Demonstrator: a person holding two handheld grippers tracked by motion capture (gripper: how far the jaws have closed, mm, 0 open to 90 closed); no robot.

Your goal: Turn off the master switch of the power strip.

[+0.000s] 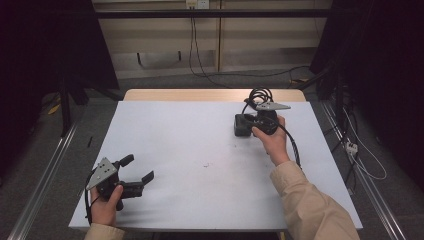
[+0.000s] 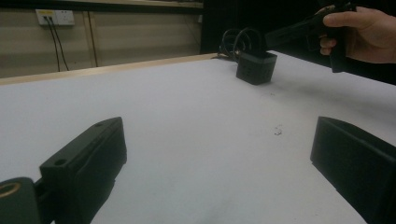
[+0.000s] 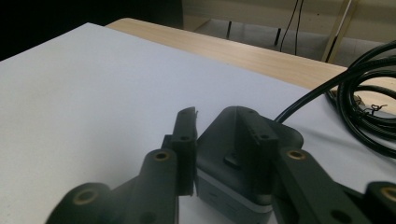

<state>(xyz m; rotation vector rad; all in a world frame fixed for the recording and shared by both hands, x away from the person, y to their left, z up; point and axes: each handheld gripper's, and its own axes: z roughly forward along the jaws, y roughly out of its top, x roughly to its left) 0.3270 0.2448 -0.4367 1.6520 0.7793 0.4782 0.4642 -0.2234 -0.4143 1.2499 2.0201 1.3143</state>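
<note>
Left gripper (image 1: 136, 169), jaws spread wide, holds nothing above the white table (image 1: 190, 150). Right gripper (image 3: 217, 140) straddles a black box (image 3: 243, 154), one jaw against its side, the other over its top; a firm grasp cannot be confirmed. No legible writing.

A white sheet covers the table (image 1: 165, 145), leaving a strip of pale wood bare along its far edge. Beyond the table, grey floor (image 1: 165, 82) runs to a beige panelled wall (image 1: 160, 40), where a wall socket (image 1: 196, 4) feeds dark cables (image 1: 192, 45) hanging down. Black curtains (image 1: 45, 45) flank the table on both sides, and metal rails (image 1: 42, 175) lie on the floor beside it.
</note>
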